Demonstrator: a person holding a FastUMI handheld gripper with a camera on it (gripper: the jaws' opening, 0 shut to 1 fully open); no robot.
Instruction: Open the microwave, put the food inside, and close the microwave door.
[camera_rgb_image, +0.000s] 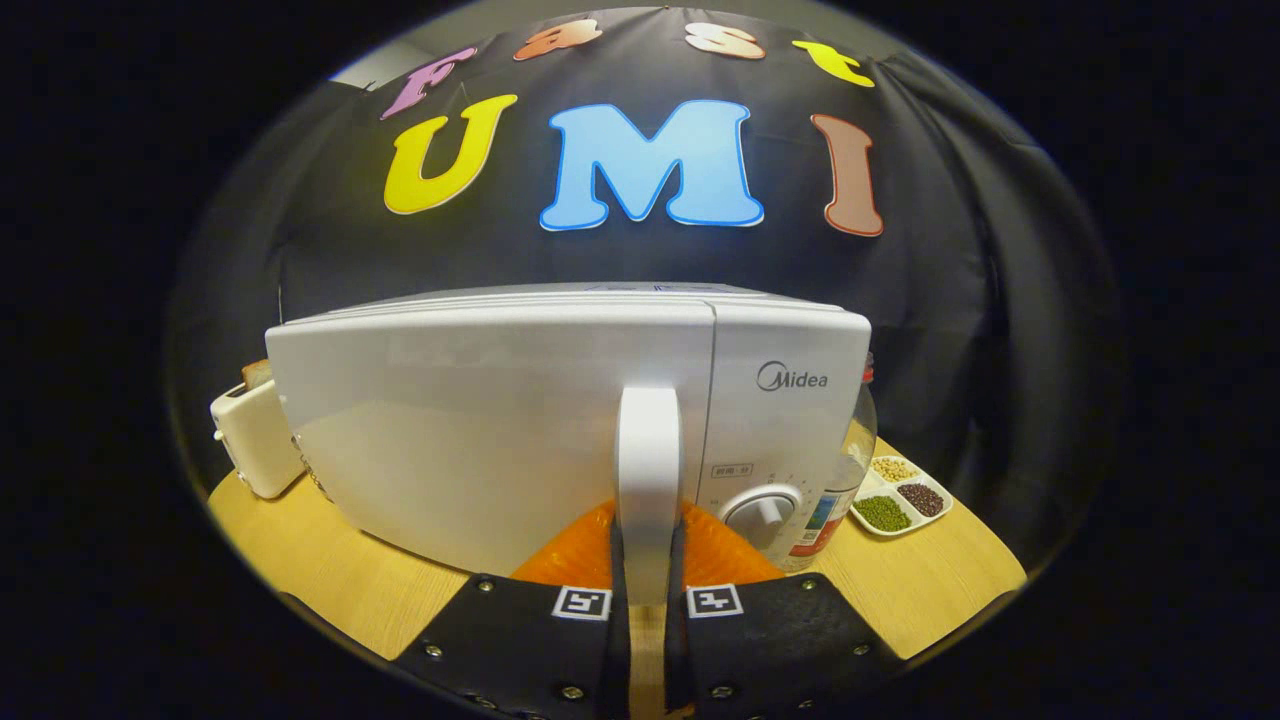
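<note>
A white microwave (480, 430) stands on the wooden table (930, 590) right in front of me. Its tall white door handle (648, 450) runs down between my fingers. My gripper (648, 535) is shut on the lower end of the handle, one finger pressed to each side. The door sits about level with the control panel and its dial (762, 512); I cannot tell if it is ajar. An orange thing (725, 555), perhaps the food, lies low in front of the microwave, just behind my fingers and partly hidden by them.
A white toaster (255, 435) with a slice of bread in it stands left of the microwave. A clear bottle (850, 470) stands against its right side. Further right sits a white divided dish (900, 495) with beans and seeds.
</note>
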